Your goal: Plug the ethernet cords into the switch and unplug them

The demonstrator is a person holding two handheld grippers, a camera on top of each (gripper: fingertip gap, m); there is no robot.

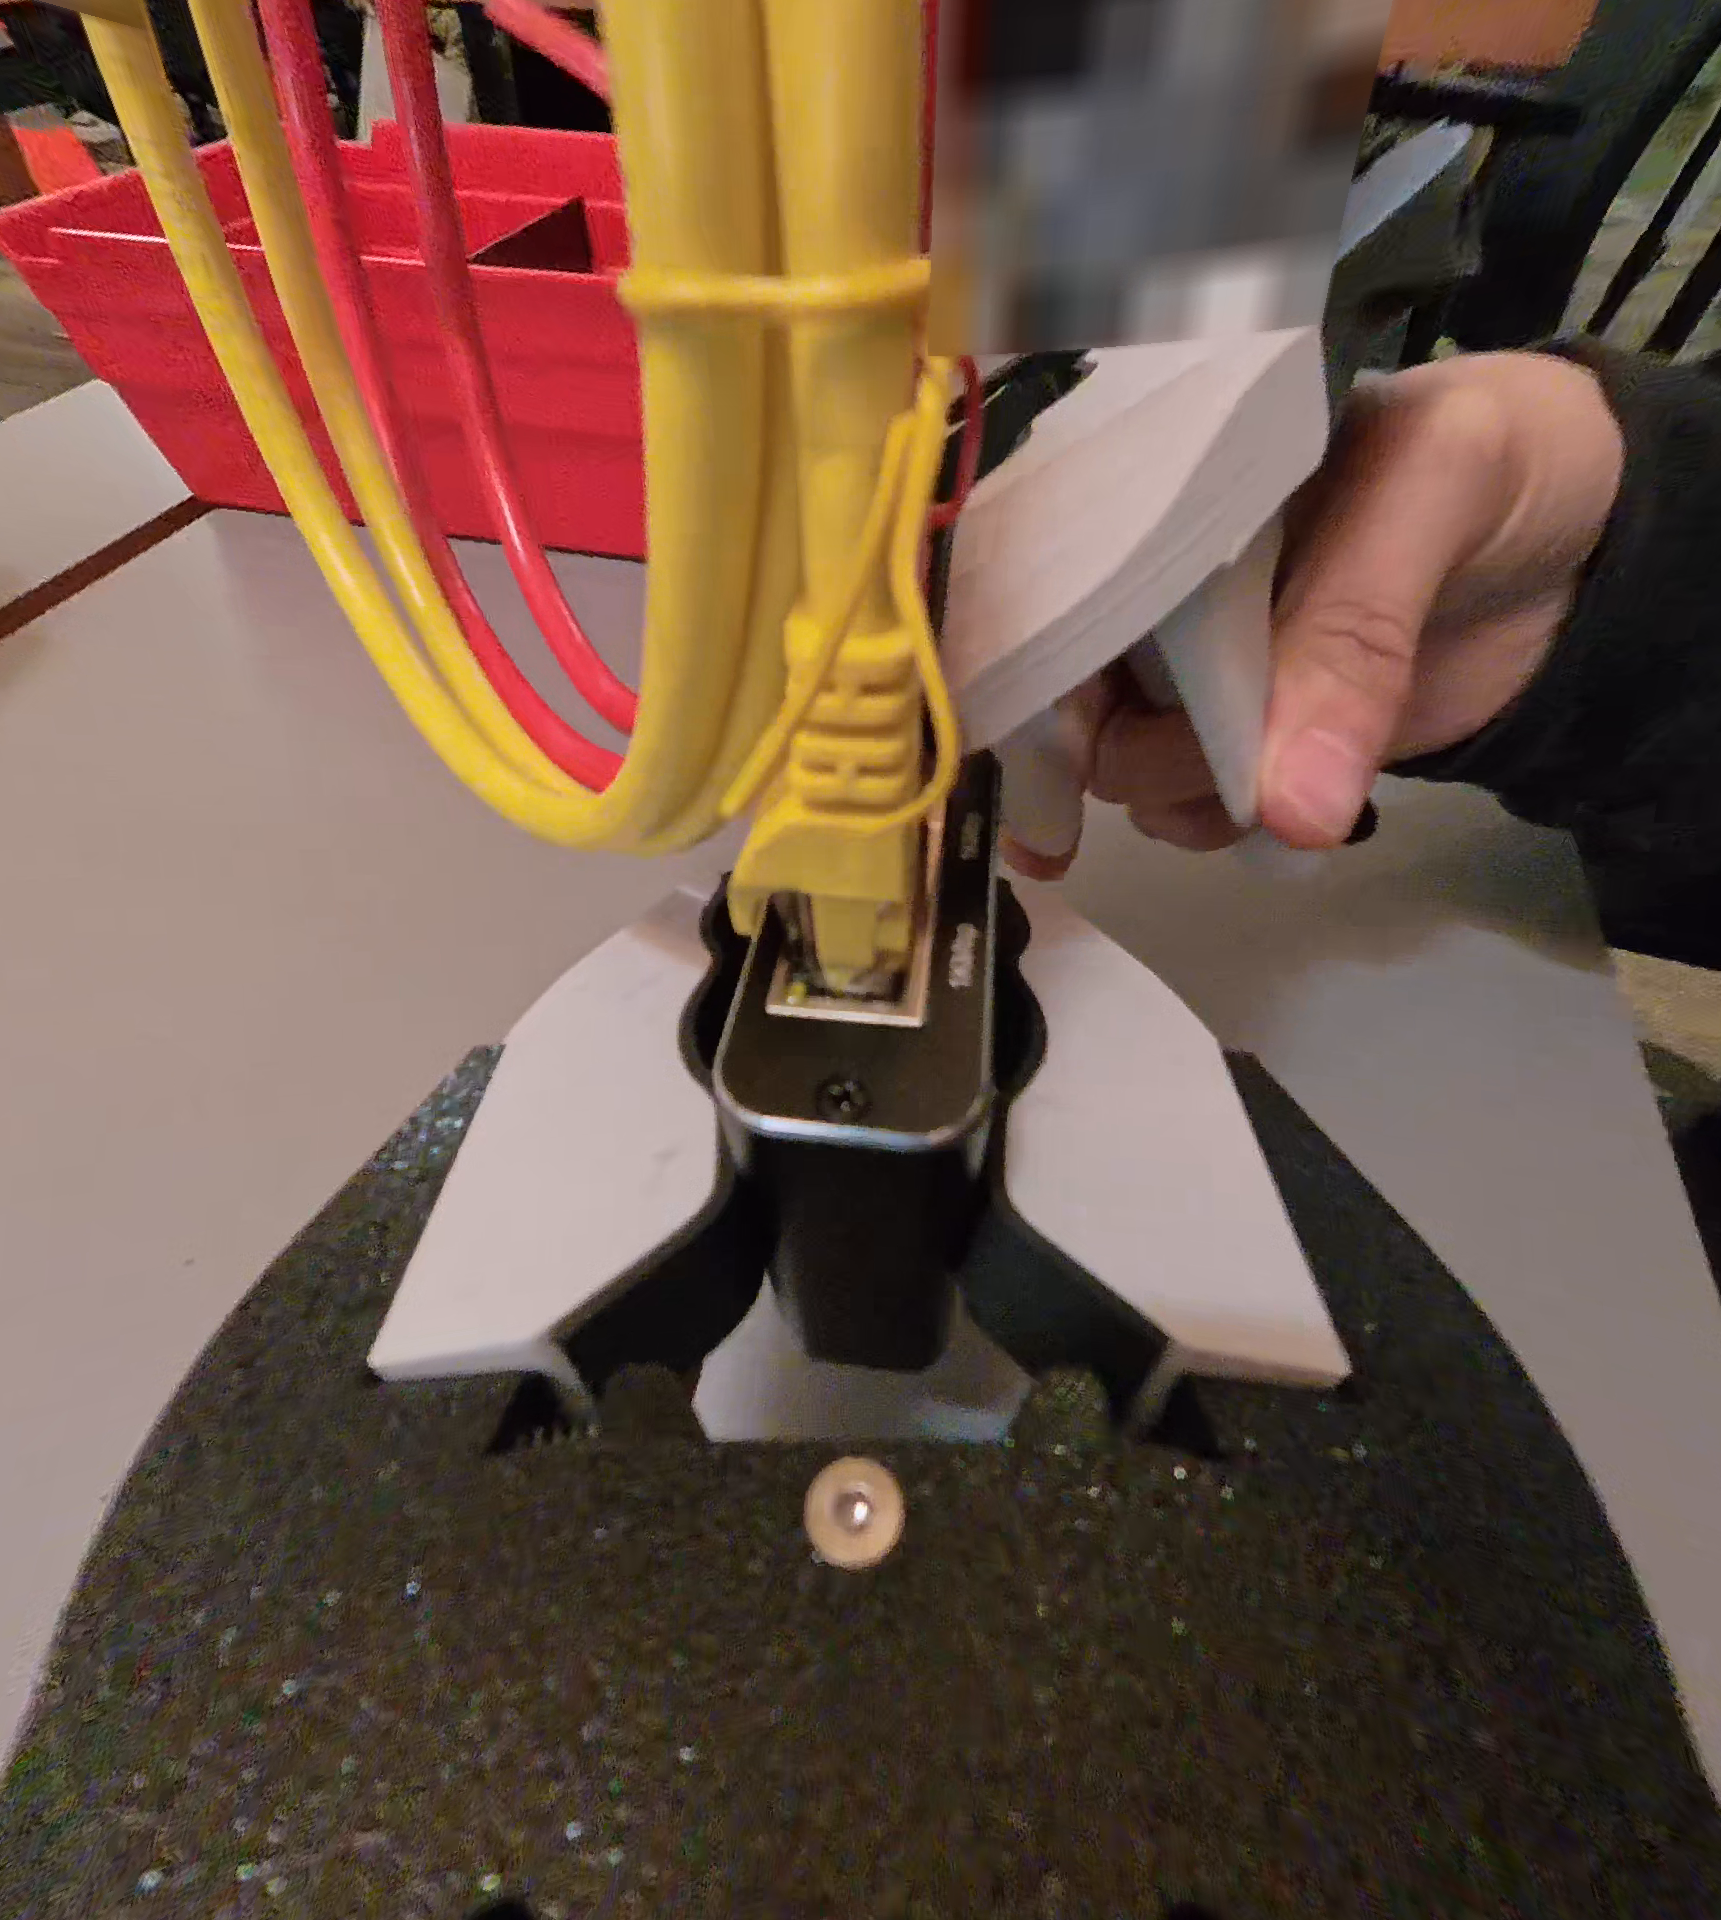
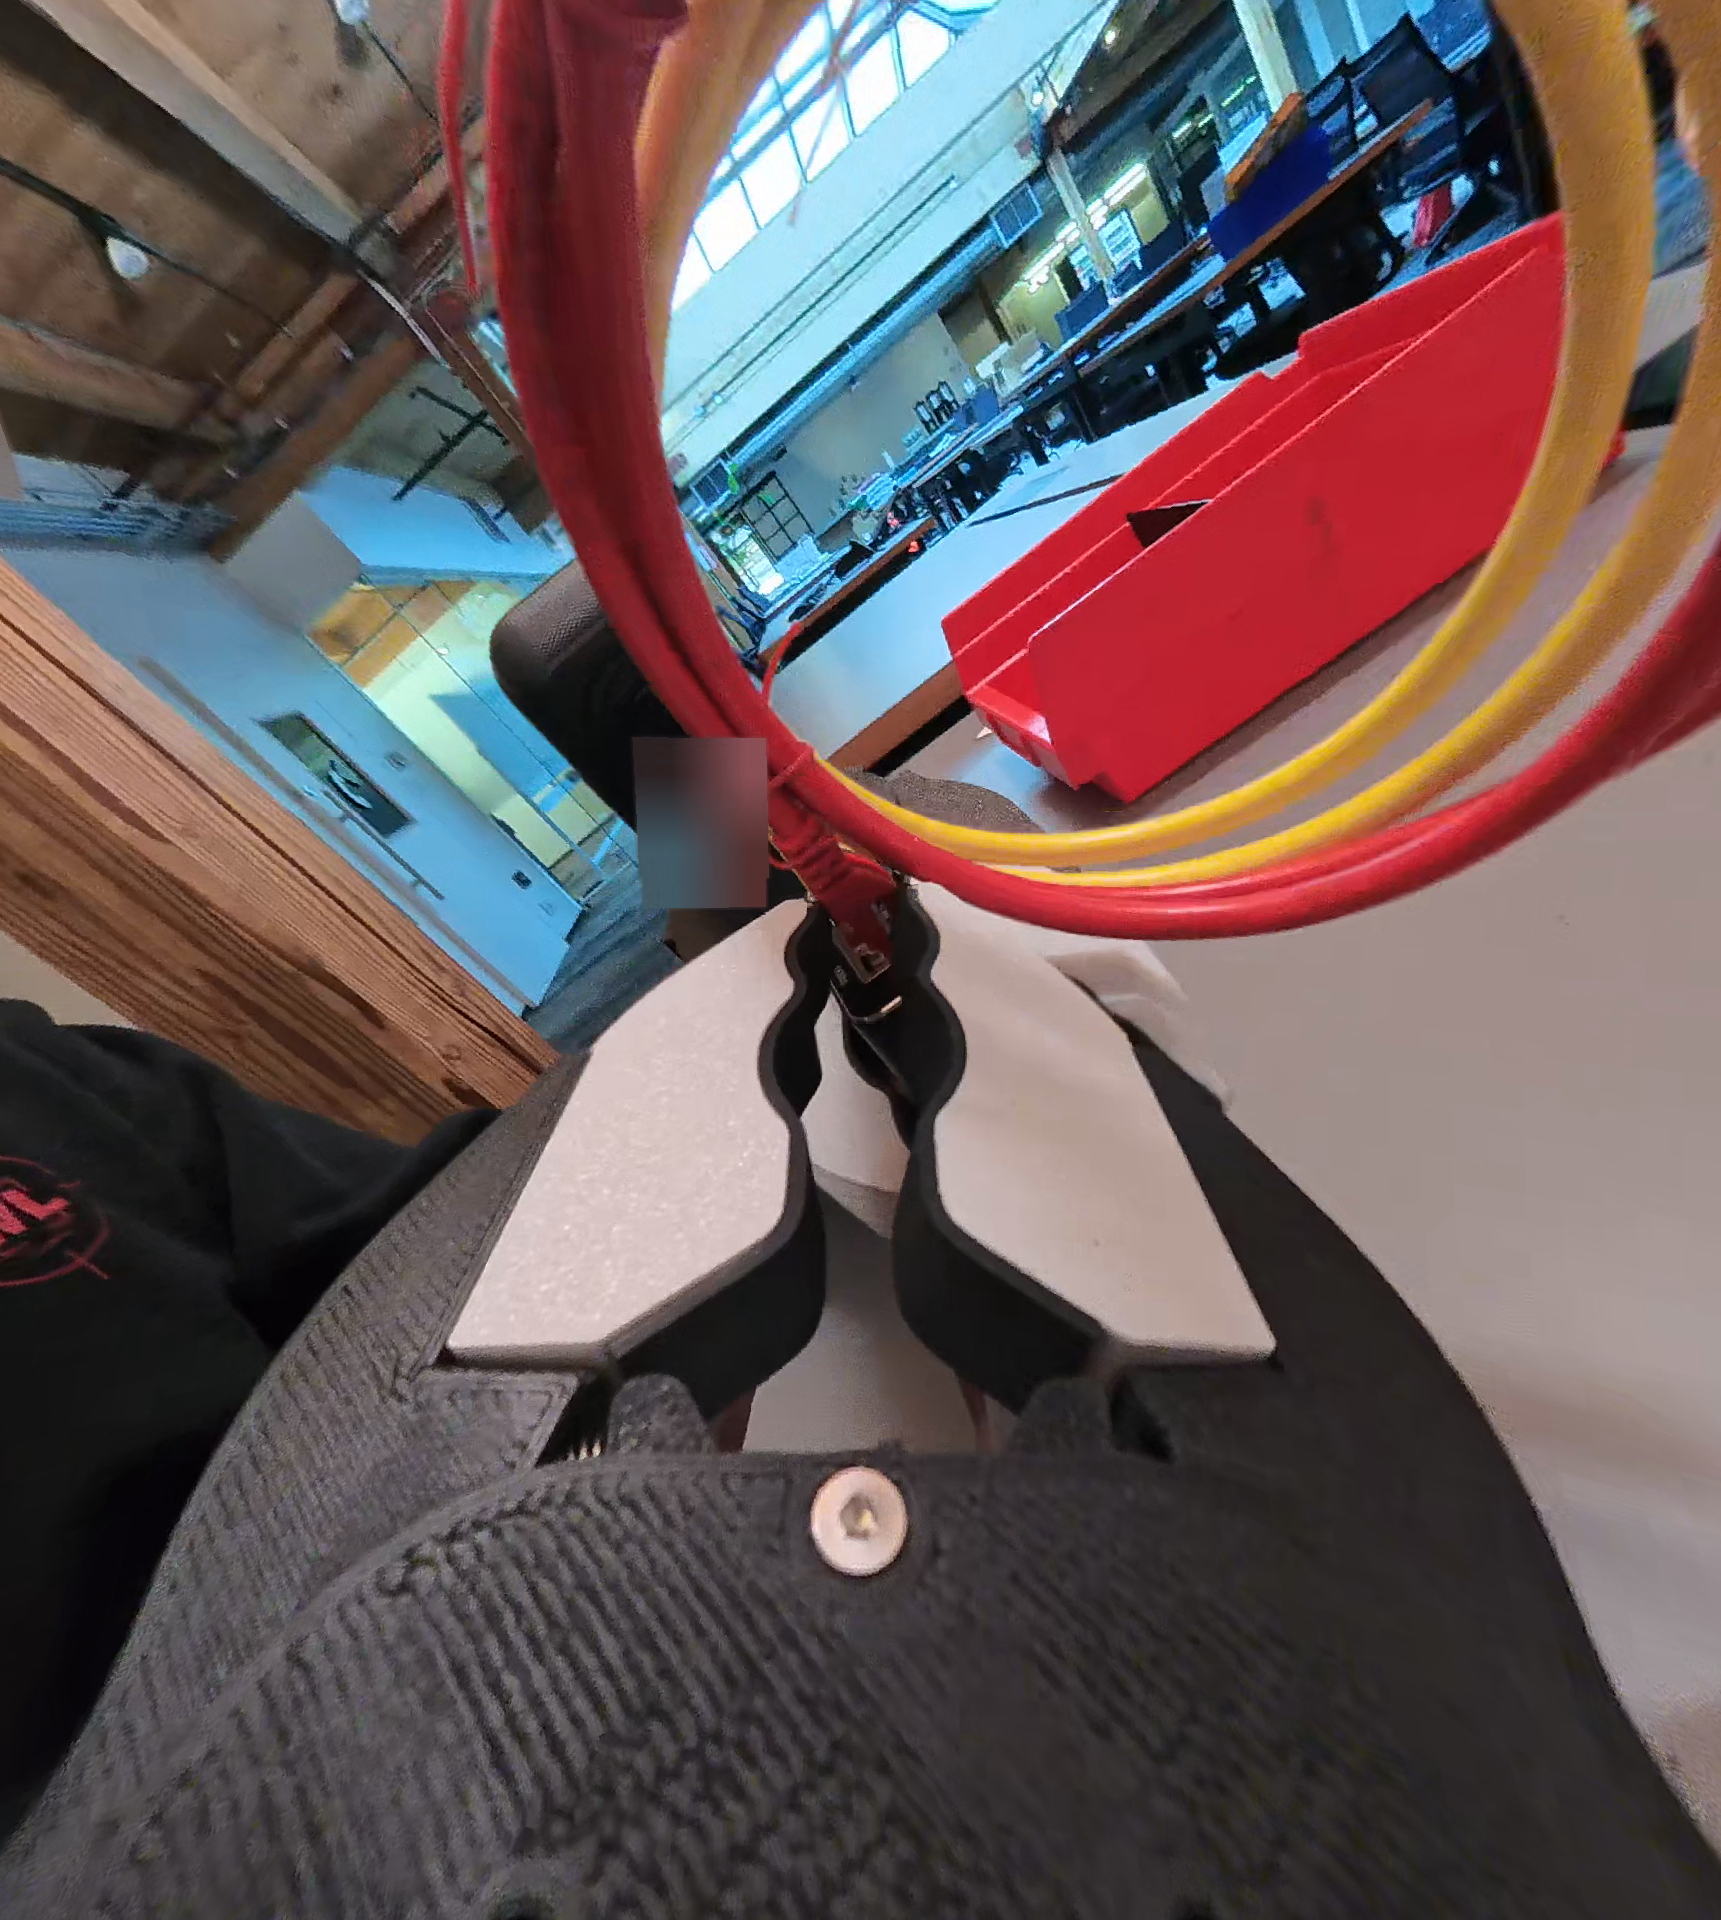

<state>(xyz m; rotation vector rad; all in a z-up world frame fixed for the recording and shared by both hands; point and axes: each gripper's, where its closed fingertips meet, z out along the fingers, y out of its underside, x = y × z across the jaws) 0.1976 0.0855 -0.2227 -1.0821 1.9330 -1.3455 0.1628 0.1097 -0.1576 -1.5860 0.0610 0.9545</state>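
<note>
In the left wrist view my left gripper [image 1: 861, 935] is shut on a black switch [image 1: 851, 1226], held on end with its ports facing up. A yellow plug [image 1: 851, 769] sits in the nearest port, and its tied yellow cord [image 1: 710, 468] rises above. Red cord [image 1: 482, 499] loops behind. The right gripper's white body [image 1: 1126, 520], held by a hand [image 1: 1438, 582], reaches the switch's far end. In the right wrist view my right gripper [image 2: 861, 935] is shut on a red plug [image 2: 825, 862] at the switch [image 2: 871, 992]. Red cord [image 2: 565, 416] and yellow cord [image 2: 1458, 727] loop overhead.
A red plastic bin [image 1: 482, 343] stands on the pale table [image 1: 212, 831] behind the switch; it also shows in the right wrist view [image 2: 1251, 603]. A wooden post [image 2: 160, 831] and the person's black garment [image 2: 56, 1247] are at the left. More tables lie far off. The tips of one gripper are about 7 cm away from the tips of the other.
</note>
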